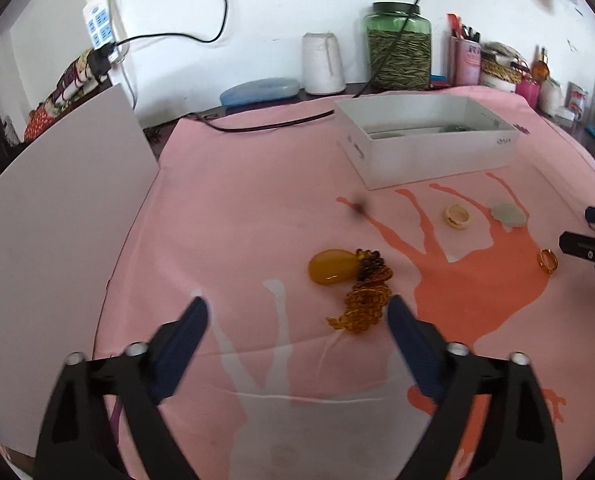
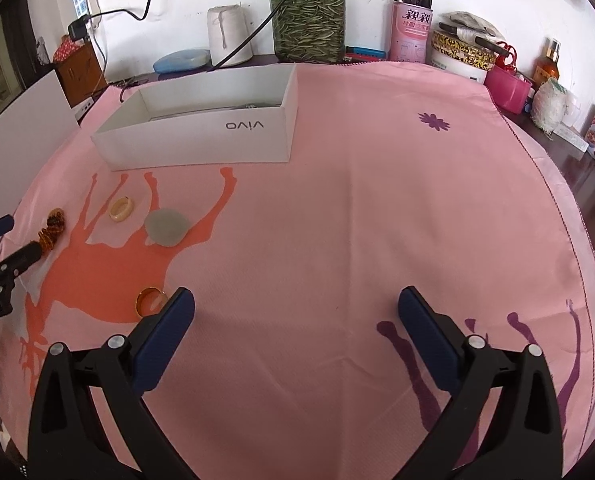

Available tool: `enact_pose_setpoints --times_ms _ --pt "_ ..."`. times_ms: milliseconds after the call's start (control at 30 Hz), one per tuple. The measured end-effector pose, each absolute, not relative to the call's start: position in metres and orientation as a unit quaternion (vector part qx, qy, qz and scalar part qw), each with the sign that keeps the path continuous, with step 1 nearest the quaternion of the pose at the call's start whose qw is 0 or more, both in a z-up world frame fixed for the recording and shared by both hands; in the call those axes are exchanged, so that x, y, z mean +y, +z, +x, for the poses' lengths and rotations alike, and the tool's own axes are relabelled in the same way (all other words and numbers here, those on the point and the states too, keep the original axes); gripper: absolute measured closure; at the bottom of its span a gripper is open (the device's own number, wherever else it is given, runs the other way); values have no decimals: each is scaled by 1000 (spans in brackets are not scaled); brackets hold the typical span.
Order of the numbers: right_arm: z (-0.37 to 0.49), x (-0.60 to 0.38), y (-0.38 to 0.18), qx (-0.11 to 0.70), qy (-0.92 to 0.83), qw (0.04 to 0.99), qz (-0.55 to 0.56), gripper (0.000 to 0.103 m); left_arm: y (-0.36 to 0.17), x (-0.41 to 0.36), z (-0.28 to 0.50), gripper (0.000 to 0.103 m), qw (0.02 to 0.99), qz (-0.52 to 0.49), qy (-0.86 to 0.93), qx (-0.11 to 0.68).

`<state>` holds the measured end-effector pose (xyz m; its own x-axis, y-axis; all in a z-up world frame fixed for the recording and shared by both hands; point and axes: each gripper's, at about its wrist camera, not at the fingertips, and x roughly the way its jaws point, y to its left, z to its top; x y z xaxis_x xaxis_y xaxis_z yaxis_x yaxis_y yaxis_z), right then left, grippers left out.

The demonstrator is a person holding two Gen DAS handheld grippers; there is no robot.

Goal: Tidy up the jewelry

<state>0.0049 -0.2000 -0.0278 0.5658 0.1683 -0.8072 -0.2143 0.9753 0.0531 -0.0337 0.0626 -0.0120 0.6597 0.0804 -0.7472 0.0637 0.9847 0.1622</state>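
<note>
The left gripper hangs over the pink cloth on the table with its jaws apart and nothing between them; just past its right tip lies the amber necklace with its yellow stone; the right gripper has wide, empty jaws, the gold ring beside its left tip; farther off lie the cream ring and pale green stone; farthest stands the white box.
</note>
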Motion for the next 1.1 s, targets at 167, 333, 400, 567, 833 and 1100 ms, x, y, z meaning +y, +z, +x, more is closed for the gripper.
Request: enact_pose_setpoints --times_ms 167,333,400,567,833,1100 --pt "4 -200 -28 453 109 884 -26 5 -14 52 -18 58 902 72 -33 425" --pt "5 -201 -28 453 110 885 -24 5 -15 12 -16 67 897 98 -109 417" --pt "5 -202 -28 452 112 885 -20 5 -14 -4 -20 67 893 116 -139 411" --pt "5 -205 -27 449 120 886 -7 6 -20 -1 -17 18 881 77 -180 432" --pt "-5 -206 -12 405 182 896 23 19 -21 30 -8 6 887 3 -140 441" --pt "1 -140 2 389 241 881 -118 44 -25 16 -9 5 884 59 -119 449"
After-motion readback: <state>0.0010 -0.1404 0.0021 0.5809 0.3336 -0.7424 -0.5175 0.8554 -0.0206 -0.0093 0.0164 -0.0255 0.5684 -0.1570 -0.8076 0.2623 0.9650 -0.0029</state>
